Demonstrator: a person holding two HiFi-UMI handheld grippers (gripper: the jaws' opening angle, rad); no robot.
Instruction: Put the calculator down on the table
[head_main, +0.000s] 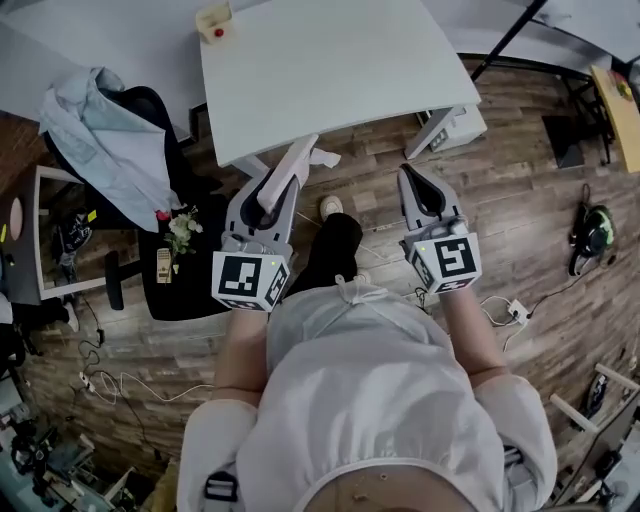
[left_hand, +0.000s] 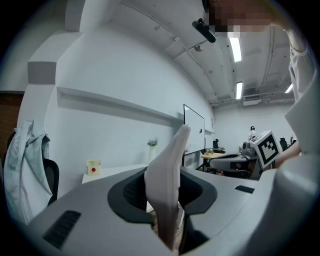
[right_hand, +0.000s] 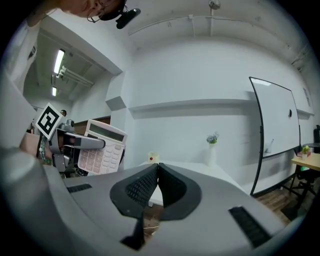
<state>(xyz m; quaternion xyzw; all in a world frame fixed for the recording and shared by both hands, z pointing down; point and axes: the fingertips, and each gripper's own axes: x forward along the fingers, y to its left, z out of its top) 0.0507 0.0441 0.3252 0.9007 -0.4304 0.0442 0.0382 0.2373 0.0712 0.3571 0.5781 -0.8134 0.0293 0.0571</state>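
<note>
The calculator (head_main: 292, 170) is a pale slab with pinkish keys. My left gripper (head_main: 272, 192) is shut on its lower end, and the rest sticks out toward the near edge of the white table (head_main: 330, 70). In the left gripper view the calculator (left_hand: 170, 160) stands edge-on between the pads. The right gripper view shows its key face (right_hand: 102, 150) at the left. My right gripper (head_main: 412, 180) hangs beside it on the right, over the wooden floor. It is shut with nothing in it, its pads (right_hand: 158, 172) touching.
A small cream box with a red button (head_main: 215, 20) sits at the table's far left corner. A chair draped with a light jacket (head_main: 100, 140) and a black stool bearing flowers (head_main: 183, 230) stand at the left. Cables lie on the floor. A whiteboard (right_hand: 280, 130) stands at the right.
</note>
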